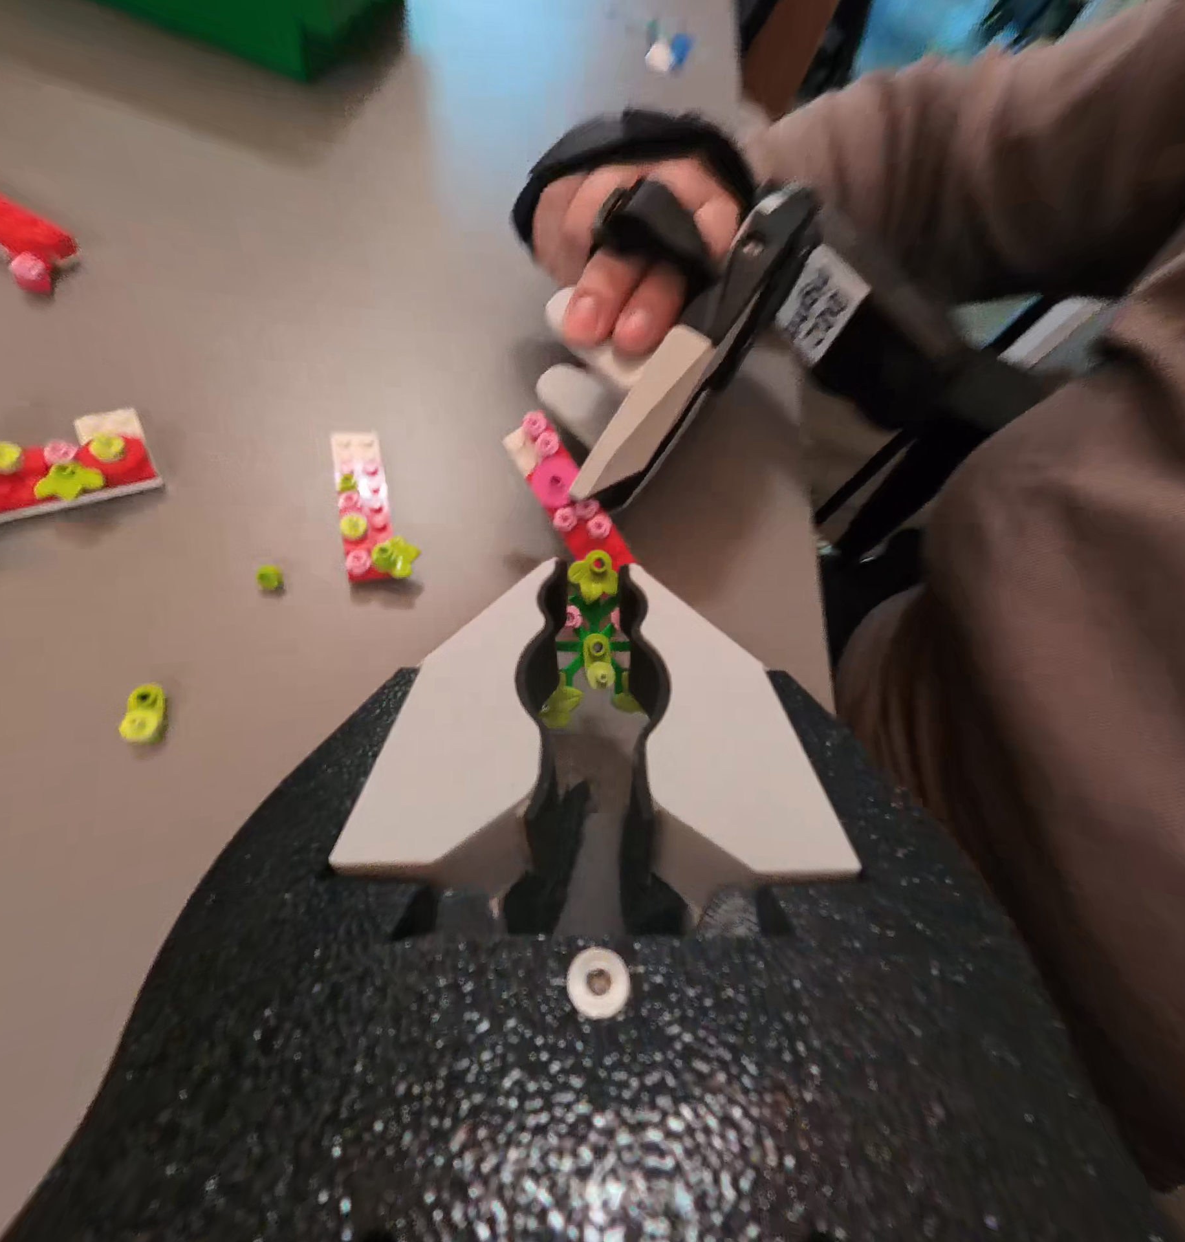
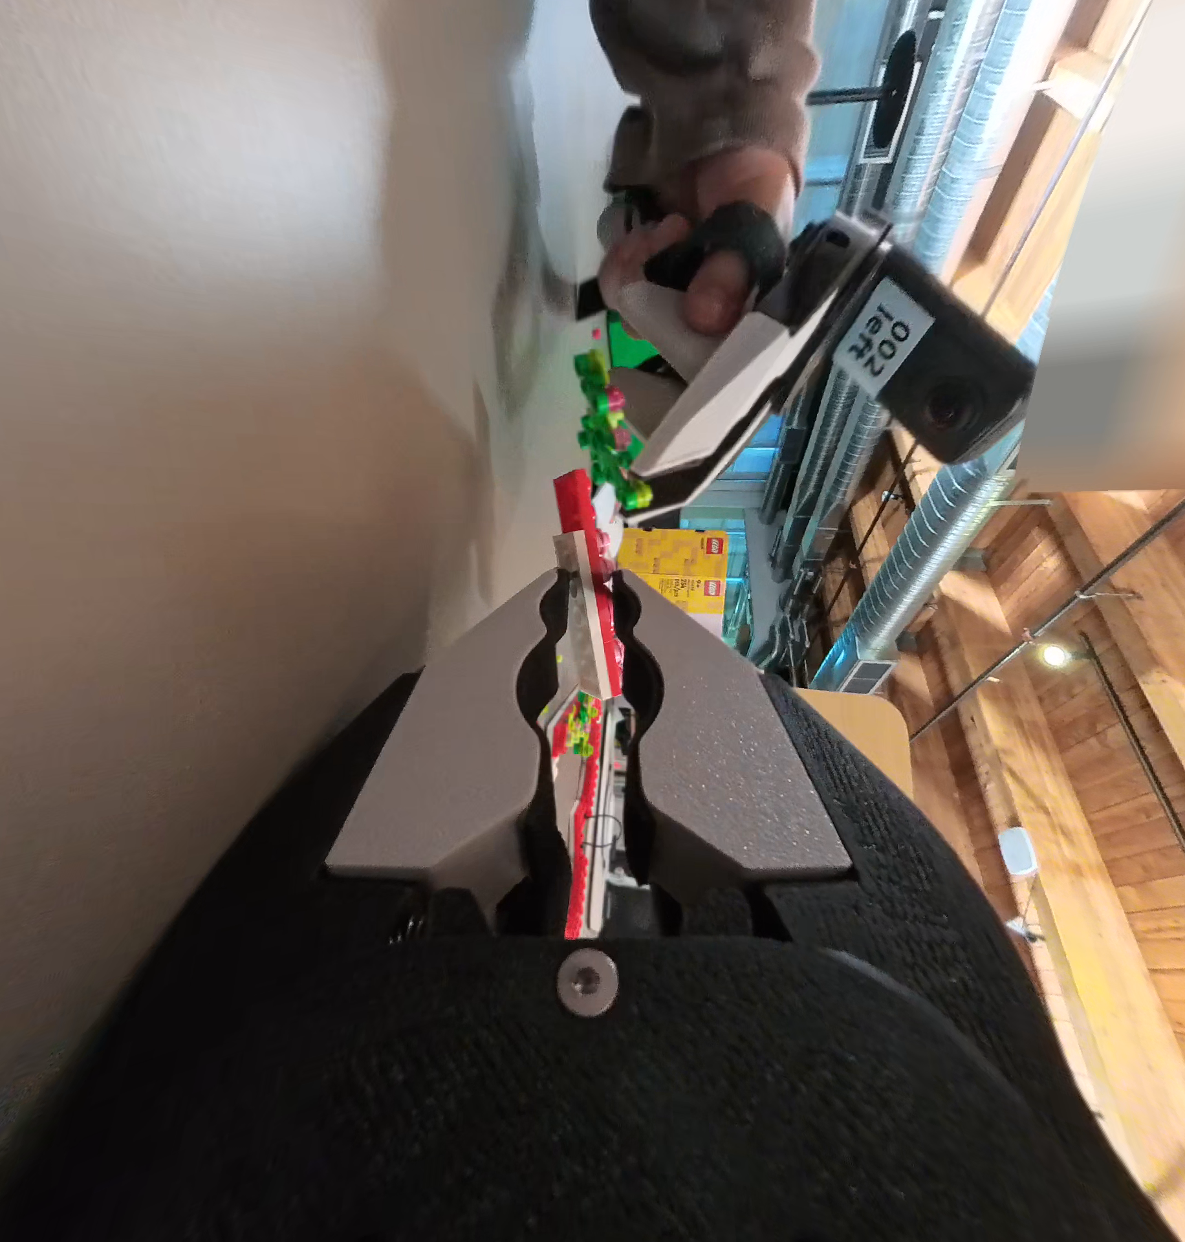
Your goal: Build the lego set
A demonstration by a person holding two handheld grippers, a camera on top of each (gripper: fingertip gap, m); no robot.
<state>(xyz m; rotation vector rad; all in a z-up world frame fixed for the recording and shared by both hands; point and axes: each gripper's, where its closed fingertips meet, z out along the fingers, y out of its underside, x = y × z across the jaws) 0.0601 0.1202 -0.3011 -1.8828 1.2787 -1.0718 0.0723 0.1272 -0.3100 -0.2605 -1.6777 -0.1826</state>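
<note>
Left claw (image 1: pixel 594 571) clamped on green flowered sprig (image 1: pixel 593 648).

In the left wrist view, the left gripper (image 1: pixel 595 578) closes on a leafy piece (image 1: pixel 593 642), with a studded strip (image 1: pixel 566 494) just beyond it, touched by the right gripper (image 1: pixel 586 494). Left of the strip on the table (image 1: pixel 240 336) lies a second strip (image 1: pixel 365 507), then a loose stud (image 1: pixel 269 576), with a flower plate (image 1: pixel 59 474) at the far left. A small piece (image 1: pixel 145 714) lies nearer the camera.

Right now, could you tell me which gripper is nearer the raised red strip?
Right. The right gripper is clamped on the red strip; the left gripper, holding a green stem, sits just off its end.
</note>
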